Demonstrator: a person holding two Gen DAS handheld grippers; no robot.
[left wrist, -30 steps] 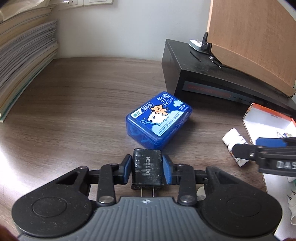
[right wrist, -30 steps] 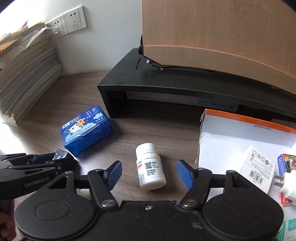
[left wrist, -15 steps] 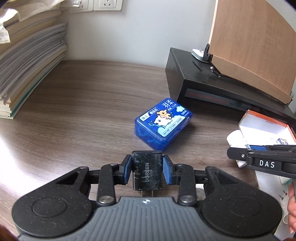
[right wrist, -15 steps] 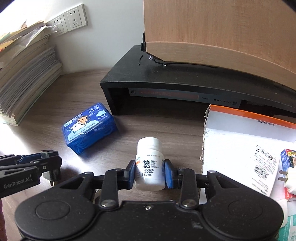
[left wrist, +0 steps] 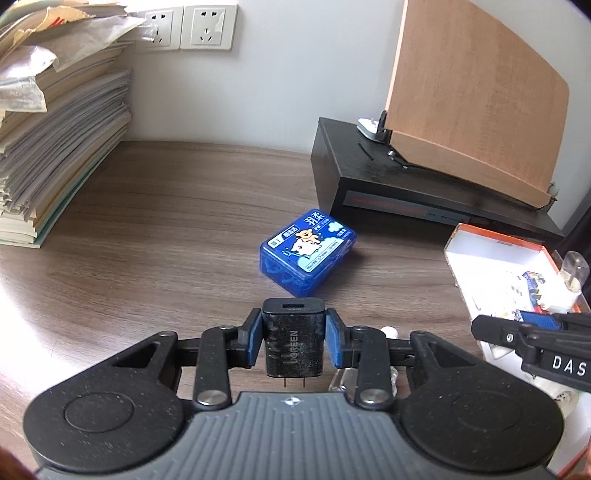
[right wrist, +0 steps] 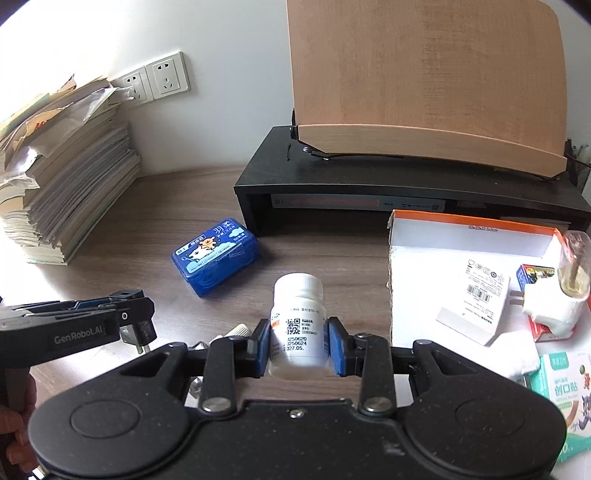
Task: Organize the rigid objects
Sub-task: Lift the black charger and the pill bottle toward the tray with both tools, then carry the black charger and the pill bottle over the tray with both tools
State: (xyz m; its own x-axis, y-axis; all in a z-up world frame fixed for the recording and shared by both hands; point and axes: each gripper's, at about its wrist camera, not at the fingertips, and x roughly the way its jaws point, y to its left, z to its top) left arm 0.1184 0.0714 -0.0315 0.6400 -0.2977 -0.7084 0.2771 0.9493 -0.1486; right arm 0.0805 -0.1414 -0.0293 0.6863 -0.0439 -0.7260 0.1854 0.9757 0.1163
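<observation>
My left gripper [left wrist: 293,341] is shut on a black UGREEN charger [left wrist: 293,338], held above the wooden desk with its prongs toward the camera. It also shows in the right wrist view [right wrist: 136,325]. My right gripper [right wrist: 298,341] is shut on a white pill bottle [right wrist: 298,325] and holds it lifted off the desk. A blue plastic box [left wrist: 308,256] with a cartoon label lies on the desk ahead of both grippers; it also shows in the right wrist view [right wrist: 214,254]. An open white-and-orange cardboard box [right wrist: 461,266] with several small items sits at the right.
A black monitor stand [right wrist: 369,192] with a wooden board [right wrist: 424,81] on it stands at the back. A tall stack of books [left wrist: 55,155] fills the left side. A white plug adapter [right wrist: 546,310] and small packets lie in the box at the right. Wall sockets [left wrist: 184,27] sit behind.
My right gripper has closed on the pill bottle and lifted it off the desk. My left gripper has risen and pulled back with the charger.
</observation>
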